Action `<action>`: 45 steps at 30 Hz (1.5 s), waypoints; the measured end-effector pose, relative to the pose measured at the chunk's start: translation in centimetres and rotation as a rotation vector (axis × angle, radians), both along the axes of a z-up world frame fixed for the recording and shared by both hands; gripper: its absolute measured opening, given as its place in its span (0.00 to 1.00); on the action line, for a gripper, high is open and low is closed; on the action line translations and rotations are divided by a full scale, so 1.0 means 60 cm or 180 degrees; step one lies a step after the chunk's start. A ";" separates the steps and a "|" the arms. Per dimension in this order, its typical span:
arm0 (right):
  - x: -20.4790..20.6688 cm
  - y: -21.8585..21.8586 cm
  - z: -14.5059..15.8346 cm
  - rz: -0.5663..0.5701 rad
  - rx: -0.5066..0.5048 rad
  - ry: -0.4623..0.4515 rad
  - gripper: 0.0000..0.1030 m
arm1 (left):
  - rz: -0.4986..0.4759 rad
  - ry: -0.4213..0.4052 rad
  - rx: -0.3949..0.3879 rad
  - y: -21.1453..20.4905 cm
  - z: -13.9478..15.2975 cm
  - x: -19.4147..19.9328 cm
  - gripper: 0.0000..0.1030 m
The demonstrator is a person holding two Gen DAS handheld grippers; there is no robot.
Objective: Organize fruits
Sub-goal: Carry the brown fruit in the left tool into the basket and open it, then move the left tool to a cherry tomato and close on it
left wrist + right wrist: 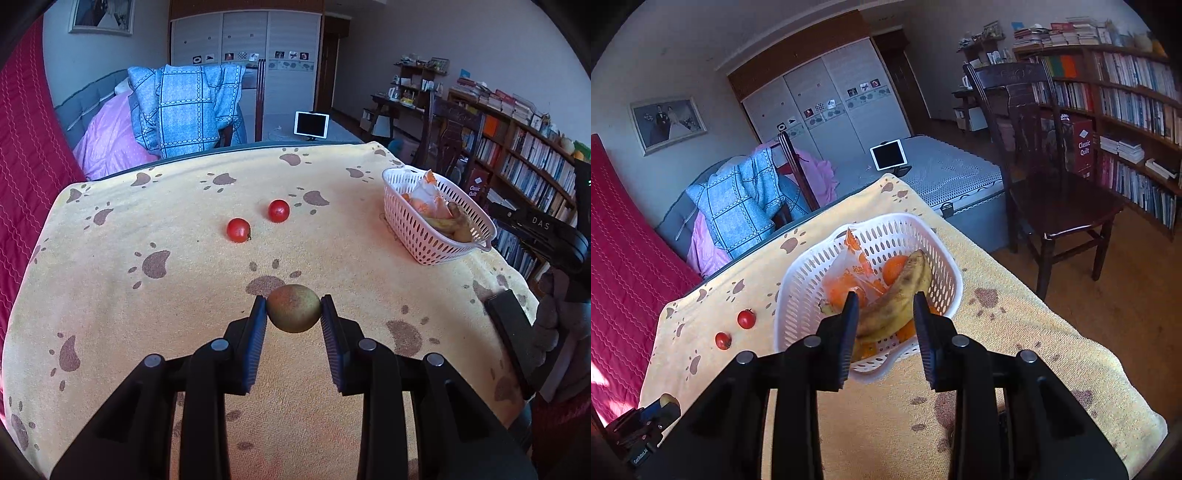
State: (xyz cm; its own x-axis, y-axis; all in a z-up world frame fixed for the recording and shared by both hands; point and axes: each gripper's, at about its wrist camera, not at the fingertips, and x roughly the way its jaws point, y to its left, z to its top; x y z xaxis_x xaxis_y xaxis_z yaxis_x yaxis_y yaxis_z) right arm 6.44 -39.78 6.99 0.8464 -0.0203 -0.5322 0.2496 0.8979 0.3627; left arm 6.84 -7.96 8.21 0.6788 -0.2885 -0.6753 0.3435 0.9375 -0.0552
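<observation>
My left gripper is shut on a green-red round fruit and holds it just above the yellow paw-print cloth. Two red tomatoes lie on the cloth beyond it; they also show in the right wrist view. A white plastic basket at the right holds a banana, oranges and a plastic bag. My right gripper is open and empty, hovering over the near rim of the basket, above the banana.
The table's far edge meets a bed with a blue plaid blanket and a tablet. A dark wooden chair stands right of the table. Bookshelves line the right wall. A red quilt hangs at the left.
</observation>
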 end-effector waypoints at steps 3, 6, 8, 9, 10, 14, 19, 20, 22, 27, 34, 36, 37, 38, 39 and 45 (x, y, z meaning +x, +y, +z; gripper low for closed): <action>-0.005 0.010 -0.002 -0.0004 -0.0072 -0.0028 0.31 | -0.0139 -0.0025 0.0005 -0.035 0.010 0.010 0.29; -0.006 0.015 -0.003 0.0024 -0.0079 -0.0056 0.31 | -0.0283 -0.0097 0.0003 -0.071 0.024 0.020 0.29; -0.007 0.015 -0.001 0.0021 -0.0085 -0.0077 0.31 | -0.0372 -0.0157 0.0014 -0.096 0.032 0.025 0.29; -0.008 0.013 -0.001 0.0010 -0.0082 -0.0089 0.31 | -0.0416 -0.0184 0.0016 -0.107 0.036 0.029 0.29; -0.009 0.011 -0.001 0.0001 -0.0070 -0.0098 0.31 | -0.0455 -0.0202 0.0020 -0.118 0.039 0.034 0.29; -0.012 0.001 -0.003 -0.0054 -0.0032 -0.0114 0.31 | -0.0591 -0.0179 0.0003 -0.161 0.043 0.055 0.29; -0.013 -0.009 -0.004 -0.0084 0.0017 -0.0121 0.31 | -0.0706 -0.0148 -0.0041 -0.203 0.044 0.081 0.29; -0.013 -0.011 -0.004 -0.0086 0.0028 -0.0122 0.33 | -0.0723 -0.0134 -0.0049 -0.211 0.042 0.086 0.29; -0.014 -0.012 -0.003 -0.0102 0.0027 -0.0137 0.40 | -0.0736 -0.0104 -0.0046 -0.226 0.038 0.097 0.29; -0.012 -0.012 -0.004 -0.0088 0.0022 -0.0132 0.40 | -0.0803 -0.0051 -0.0003 -0.257 0.022 0.114 0.29; -0.010 -0.015 -0.008 -0.0089 0.0058 -0.0106 0.40 | -0.0764 0.0050 -0.0048 -0.265 0.006 0.132 0.35; -0.010 -0.014 -0.008 -0.0086 0.0057 -0.0107 0.40 | -0.0720 0.0044 -0.0057 -0.257 0.006 0.135 0.39; -0.010 -0.015 -0.008 -0.0086 0.0055 -0.0106 0.40 | -0.0701 0.0046 -0.0067 -0.252 0.008 0.135 0.39; -0.010 -0.014 -0.008 -0.0084 0.0054 -0.0105 0.40 | -0.0677 0.0048 -0.0081 -0.247 0.008 0.137 0.39; -0.010 -0.014 -0.008 -0.0083 0.0055 -0.0103 0.40 | -0.0652 0.0047 -0.0094 -0.241 0.010 0.138 0.39; -0.008 -0.007 -0.007 -0.0031 0.0044 -0.0101 0.40 | -0.0520 0.0007 -0.0122 -0.214 0.021 0.144 0.43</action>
